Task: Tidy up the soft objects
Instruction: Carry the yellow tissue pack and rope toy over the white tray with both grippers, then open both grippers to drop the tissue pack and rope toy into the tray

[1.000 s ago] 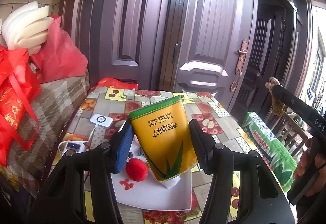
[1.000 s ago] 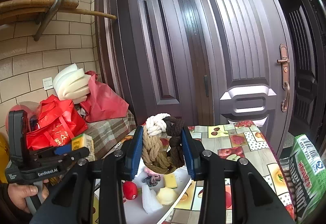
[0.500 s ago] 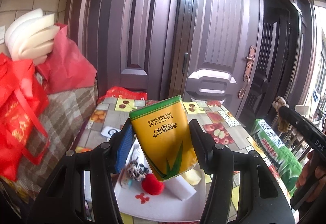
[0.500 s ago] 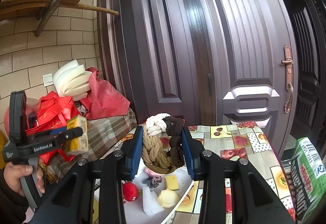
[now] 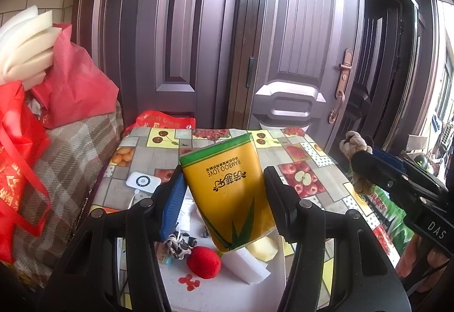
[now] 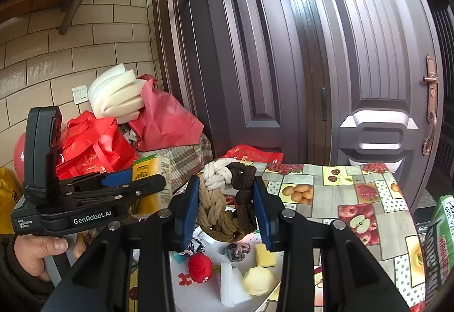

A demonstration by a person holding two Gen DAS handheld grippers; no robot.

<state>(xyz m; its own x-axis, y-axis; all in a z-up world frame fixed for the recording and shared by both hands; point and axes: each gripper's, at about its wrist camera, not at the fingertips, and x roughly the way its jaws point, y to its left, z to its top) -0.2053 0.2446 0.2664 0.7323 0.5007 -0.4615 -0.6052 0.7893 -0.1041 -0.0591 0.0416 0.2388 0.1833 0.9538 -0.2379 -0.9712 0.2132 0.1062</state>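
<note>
Left wrist view: my left hand-held gripper (image 5: 224, 192) clamps a yellow tissue pack (image 5: 228, 192) above the white tray (image 5: 204, 295) holding a red ball (image 5: 203, 262) and sponges; my right hand-held gripper (image 6: 225, 215) grips a braided rope toy (image 6: 224, 198) over the bench (image 6: 354, 198)

Yellow tissue pack (image 5: 229, 192) tilted, braided rope toy (image 6: 227, 198) upright — both held above the tray (image 5: 227, 289).

glossy yellow plastic tissue pack (image 5: 227, 192) – smooth film. braided rope toy (image 6: 227, 198) – rough matt cord. surface (image 5: 309, 170) under slick printed oilcloth. red ball (image 5: 203, 262) fuzzy. white sponge block (image 6: 231, 282) matt, porous. door (image 5: 298, 42) semi-gloss, copper-coloured metal handle (image 5: 340, 90).
</note>
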